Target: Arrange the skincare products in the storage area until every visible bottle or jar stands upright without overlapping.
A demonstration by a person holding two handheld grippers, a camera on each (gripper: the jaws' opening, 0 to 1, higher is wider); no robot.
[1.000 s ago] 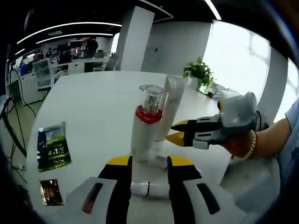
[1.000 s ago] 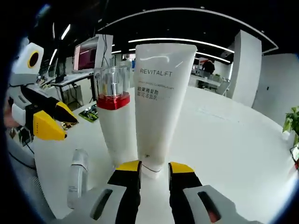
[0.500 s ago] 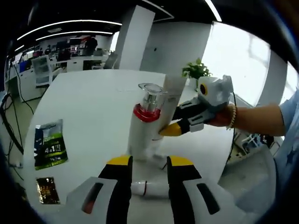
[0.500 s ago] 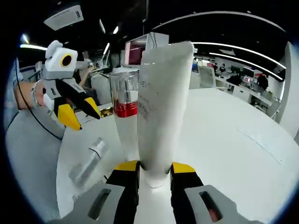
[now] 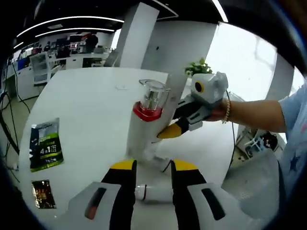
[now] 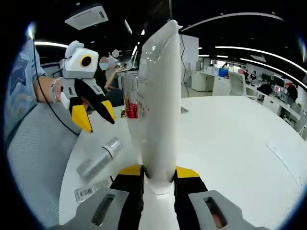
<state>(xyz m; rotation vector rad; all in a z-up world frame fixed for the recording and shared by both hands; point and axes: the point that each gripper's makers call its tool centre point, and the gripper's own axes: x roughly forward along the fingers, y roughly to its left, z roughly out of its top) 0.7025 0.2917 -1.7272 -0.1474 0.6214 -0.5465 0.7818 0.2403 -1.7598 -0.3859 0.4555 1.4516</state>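
Two flat sachets lie at the left of the left gripper view on the glossy white round surface [image 5: 91,100]: a green foil sachet [image 5: 44,150], its print too small to read, and a small dark sachet [image 5: 44,193] partly cut by the rim. Centre: a white pump bottle [image 5: 143,125] with red collar and clear faceted cap, upright; behind it the white tube [image 5: 169,103], largely hidden by the bottle. Below, between the left gripper [image 5: 148,167]'s yellow-tipped fingers, which stand apart and hold nothing, a slim white vial [image 5: 152,192] lies on its side, its ends covered. Right: the right gripper [image 5: 169,130], its fingers closed on the tube's lower part, held by a hand with a bead bracelet. In the right gripper view: the left gripper [image 6: 96,117] at left; a silver-capped cylinder [image 6: 99,157] lying flat; a labelled item beneath it, cut off; the smooth tube [image 6: 158,105] seen edge-on, upright on its cap, clamped at the base, hiding most of the bottle [image 6: 129,96].
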